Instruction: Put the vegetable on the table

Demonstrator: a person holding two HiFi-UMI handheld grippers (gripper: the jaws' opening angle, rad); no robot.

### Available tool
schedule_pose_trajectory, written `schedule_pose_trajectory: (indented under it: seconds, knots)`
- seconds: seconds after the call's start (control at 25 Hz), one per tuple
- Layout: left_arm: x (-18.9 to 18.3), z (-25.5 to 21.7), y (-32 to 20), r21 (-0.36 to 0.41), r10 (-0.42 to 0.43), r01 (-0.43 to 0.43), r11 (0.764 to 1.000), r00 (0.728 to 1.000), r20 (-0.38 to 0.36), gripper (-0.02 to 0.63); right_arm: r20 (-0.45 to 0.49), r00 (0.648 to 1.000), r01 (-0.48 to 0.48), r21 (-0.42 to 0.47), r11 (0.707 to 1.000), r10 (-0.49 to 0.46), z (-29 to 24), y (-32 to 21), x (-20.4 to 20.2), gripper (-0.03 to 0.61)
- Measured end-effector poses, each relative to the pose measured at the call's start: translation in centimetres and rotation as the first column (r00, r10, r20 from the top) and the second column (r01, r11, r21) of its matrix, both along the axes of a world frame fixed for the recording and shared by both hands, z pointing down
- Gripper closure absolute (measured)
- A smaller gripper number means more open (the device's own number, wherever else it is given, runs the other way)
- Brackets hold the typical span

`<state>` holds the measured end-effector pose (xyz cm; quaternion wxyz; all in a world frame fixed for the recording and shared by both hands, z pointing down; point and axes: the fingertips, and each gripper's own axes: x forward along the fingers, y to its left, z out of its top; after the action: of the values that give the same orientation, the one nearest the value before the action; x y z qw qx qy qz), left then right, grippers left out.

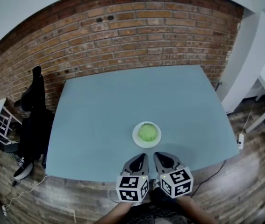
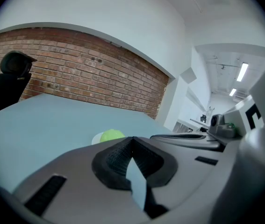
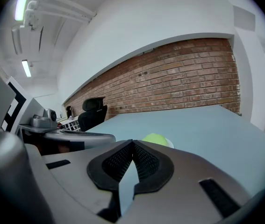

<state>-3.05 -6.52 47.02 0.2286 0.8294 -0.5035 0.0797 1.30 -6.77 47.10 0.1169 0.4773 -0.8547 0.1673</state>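
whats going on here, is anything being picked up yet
Not yet. A person holds the left gripper and the right gripper side by side at the near edge of the table, both shut and empty. The green vegetable sits on a white plate just ahead of them, untouched.

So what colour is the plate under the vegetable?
White. The plate shows best in the head view, ringing the green vegetable.

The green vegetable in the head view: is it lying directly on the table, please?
No, the green vegetable sits on a white plate on the table.
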Motion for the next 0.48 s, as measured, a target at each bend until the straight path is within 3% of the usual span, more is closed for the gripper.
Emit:
schedule_pose_trajectory:
  seconds: [0.48]
  knots:
    - [-0.6,-0.1,2.9,0.006,0.006,-0.006,1.0,1.0,0.016,0.613,-0.013,1.0,0.013,0.01,1.0,-0.013,-0.3,3.0,-0.7,0.571]
